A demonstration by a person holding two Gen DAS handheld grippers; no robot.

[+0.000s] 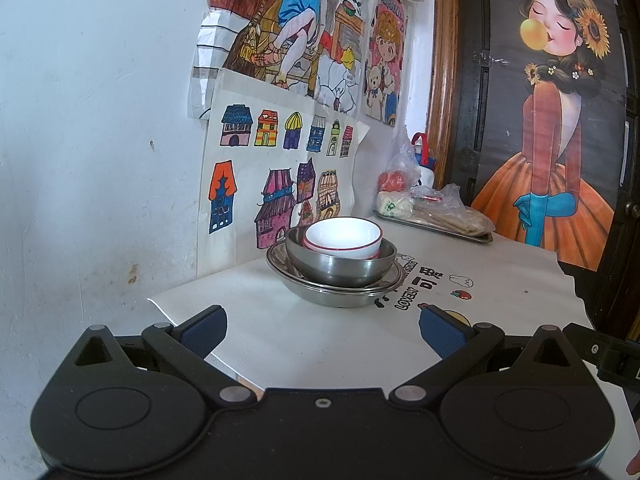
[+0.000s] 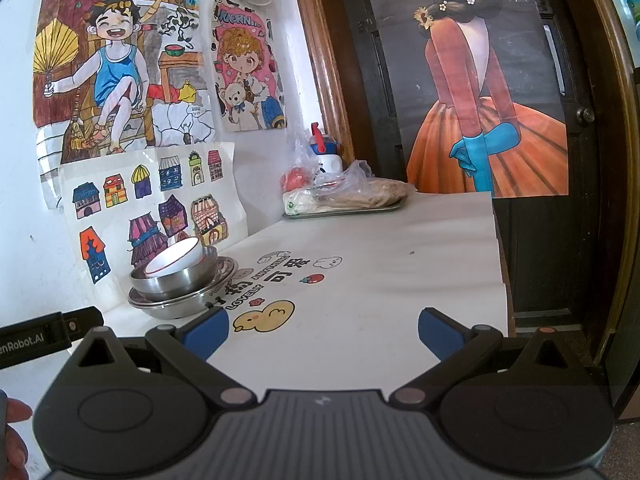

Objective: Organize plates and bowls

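Stacking looks done: white bowl [image 1: 343, 237] nested in steel bowl [image 1: 340, 266] on steel plates [image 1: 336, 294], near the wall on the worktop [image 1: 500, 276]; left claw [image 1: 322, 330] and right claw [image 2: 323, 330] both spread wide, empty, nothing visibly left loose.

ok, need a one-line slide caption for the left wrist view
Open left tongs face a nested stack: white bowl in steel bowl on steel plates, on the white table.
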